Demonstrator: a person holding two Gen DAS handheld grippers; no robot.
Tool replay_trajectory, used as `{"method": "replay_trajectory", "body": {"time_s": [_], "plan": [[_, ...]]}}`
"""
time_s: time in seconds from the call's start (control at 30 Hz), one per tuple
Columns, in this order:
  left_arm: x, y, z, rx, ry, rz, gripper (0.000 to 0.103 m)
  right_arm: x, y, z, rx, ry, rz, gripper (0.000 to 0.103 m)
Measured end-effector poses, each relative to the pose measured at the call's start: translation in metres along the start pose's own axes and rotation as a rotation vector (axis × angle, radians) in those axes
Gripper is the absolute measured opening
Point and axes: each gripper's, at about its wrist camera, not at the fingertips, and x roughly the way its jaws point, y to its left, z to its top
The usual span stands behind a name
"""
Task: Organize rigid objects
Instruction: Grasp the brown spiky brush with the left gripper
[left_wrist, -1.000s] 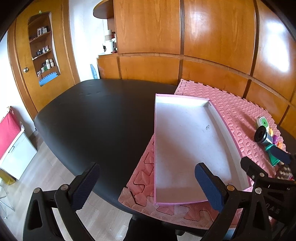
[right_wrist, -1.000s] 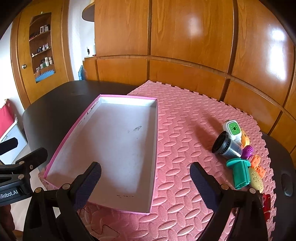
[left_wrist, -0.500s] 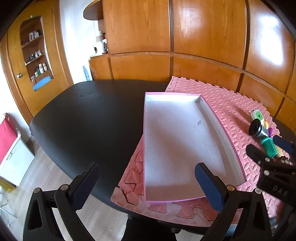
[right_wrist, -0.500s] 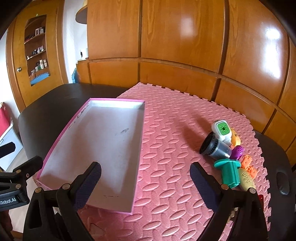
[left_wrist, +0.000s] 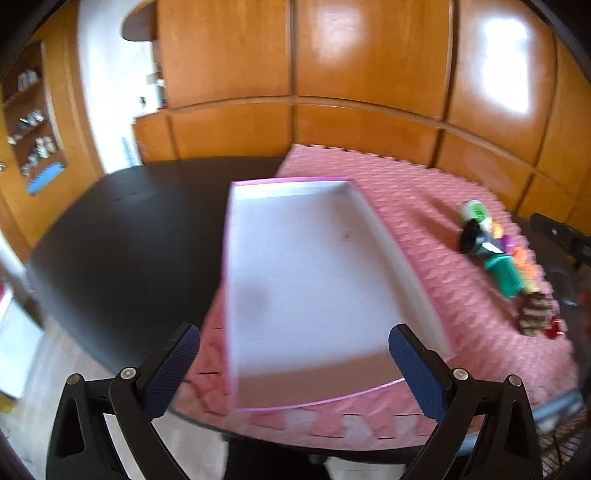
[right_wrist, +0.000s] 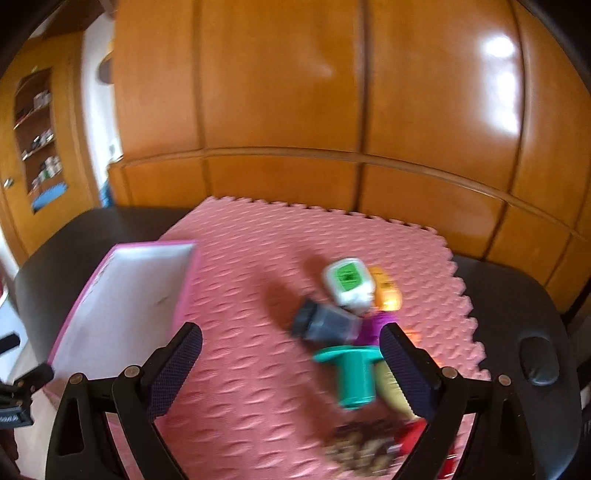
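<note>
An empty pink-rimmed tray (left_wrist: 373, 218) (right_wrist: 184, 295) lies on a pink foam mat (left_wrist: 424, 206) (right_wrist: 258, 369). A pile of small toys sits at the mat's right: a white bottle with a green label (right_wrist: 347, 282), a dark cylinder (right_wrist: 325, 325), a teal flanged piece (right_wrist: 352, 376), an orange piece (right_wrist: 386, 291) and a purple piece (right_wrist: 375, 326). My left gripper (left_wrist: 293, 365) hangs open over the tray's near end. My right gripper (right_wrist: 290, 365) is open, near the toy pile, with nothing between its fingers. Both views are blurred.
The mat lies on a black table (left_wrist: 122, 236) (right_wrist: 517, 302) in front of wooden wall panels (left_wrist: 369, 74). A brown patterned object (right_wrist: 362, 446) and a red one (right_wrist: 413, 439) lie at the mat's near right. A black oval item (right_wrist: 539, 362) rests on the table.
My right gripper has swung right and closer to the toy pile, with the tray now at its left. My left gripper has shifted right over the tray's near end. Both stay open.
</note>
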Motion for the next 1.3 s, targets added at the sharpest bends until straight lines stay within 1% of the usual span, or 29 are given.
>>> {"method": "replay_trajectory", "body": {"time_s": [0.1,0.2,0.3,0.37,0.43,0.5,0.57,0.63,0.67,0.7,0.73,0.77,0.8,0.83,0.9,0.93,1.0,1.1,1.17,1.2,1.3], "plan": [[0.002,-0.003,0.004,-0.025,0.004,-0.081,0.103,0.001,-0.047,0.007,0.102,-0.007,-0.032,0.098],[0.005,-0.011,0.013,-0.060,0.009,-0.175,0.103,0.008,-0.099,0.007,0.222,0.013,-0.049,0.099],[0.012,-0.024,0.016,-0.073,0.048,-0.252,0.103,0.020,-0.135,-0.002,0.293,0.035,-0.059,0.099],[0.020,-0.035,0.018,-0.077,0.092,-0.302,0.103,0.028,-0.149,-0.011,0.330,0.054,-0.059,0.099],[0.027,-0.046,0.020,-0.072,0.127,-0.330,0.103,0.037,-0.163,-0.022,0.388,0.080,-0.037,0.099],[0.031,-0.058,0.021,-0.059,0.144,-0.326,0.103,0.042,-0.168,-0.025,0.417,0.112,-0.029,0.099],[0.036,-0.074,0.024,-0.036,0.161,-0.316,0.103,0.040,-0.168,-0.024,0.413,0.102,-0.028,0.099],[0.042,-0.092,0.027,-0.005,0.174,-0.324,0.103,0.038,-0.169,-0.023,0.415,0.094,-0.026,0.099],[0.046,-0.103,0.030,0.026,0.192,-0.334,0.101,0.037,-0.169,-0.022,0.419,0.087,-0.023,0.099],[0.051,-0.115,0.032,0.059,0.207,-0.350,0.101,0.034,-0.170,-0.022,0.418,0.077,-0.022,0.099],[0.053,-0.125,0.032,0.087,0.218,-0.377,0.098,0.034,-0.171,-0.021,0.418,0.070,-0.023,0.099],[0.054,-0.138,0.033,0.125,0.229,-0.416,0.095,0.033,-0.172,-0.020,0.420,0.063,-0.024,0.099],[0.055,-0.149,0.033,0.161,0.239,-0.444,0.095,0.030,-0.173,-0.020,0.426,0.054,-0.020,0.099],[0.059,-0.167,0.032,0.212,0.256,-0.488,0.095,0.029,-0.174,-0.019,0.433,0.049,-0.016,0.099],[0.064,-0.186,0.030,0.262,0.275,-0.514,0.092,0.027,-0.176,-0.019,0.441,0.040,-0.012,0.099],[0.068,-0.201,0.027,0.297,0.290,-0.542,0.090,0.026,-0.177,-0.018,0.443,0.038,-0.014,0.099],[0.073,-0.220,0.026,0.334,0.305,-0.573,0.090,0.025,-0.180,-0.018,0.452,0.034,-0.017,0.099],[0.076,-0.246,0.025,0.357,0.303,-0.610,0.092,0.024,-0.185,-0.019,0.475,0.037,-0.016,0.099],[0.079,-0.261,0.024,0.380,0.285,-0.607,0.092,0.024,-0.188,-0.020,0.491,0.037,-0.013,0.099],[0.083,-0.267,0.024,0.389,0.288,-0.603,0.092,0.023,-0.189,-0.021,0.498,0.034,-0.010,0.099],[0.095,-0.278,0.025,0.374,0.307,-0.617,0.092,0.023,-0.192,-0.021,0.511,0.033,-0.002,0.099]]}}
